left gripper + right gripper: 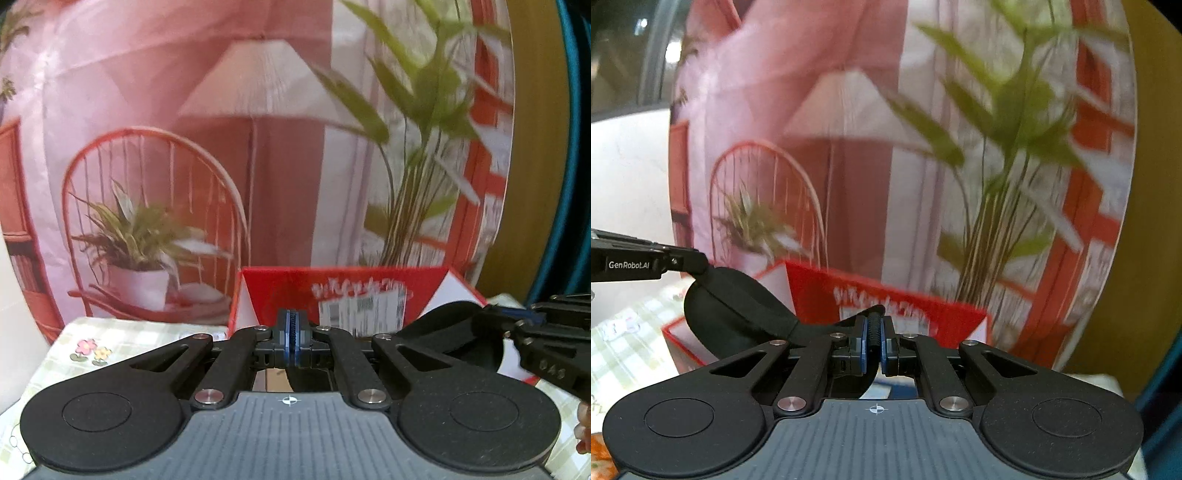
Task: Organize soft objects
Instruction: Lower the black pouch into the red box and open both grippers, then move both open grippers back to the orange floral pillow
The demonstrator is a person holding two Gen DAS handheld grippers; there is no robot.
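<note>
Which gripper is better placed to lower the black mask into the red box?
Right, marginally. The left gripper and right gripper are both shut on the black mask, but the right has the red box straight ahead and the mask's bulk over its corner.

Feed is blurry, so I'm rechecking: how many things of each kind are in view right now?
Grippers: 2, left gripper and right gripper
Black fabric piece: 1
Red box: 1
Total: 4
</note>
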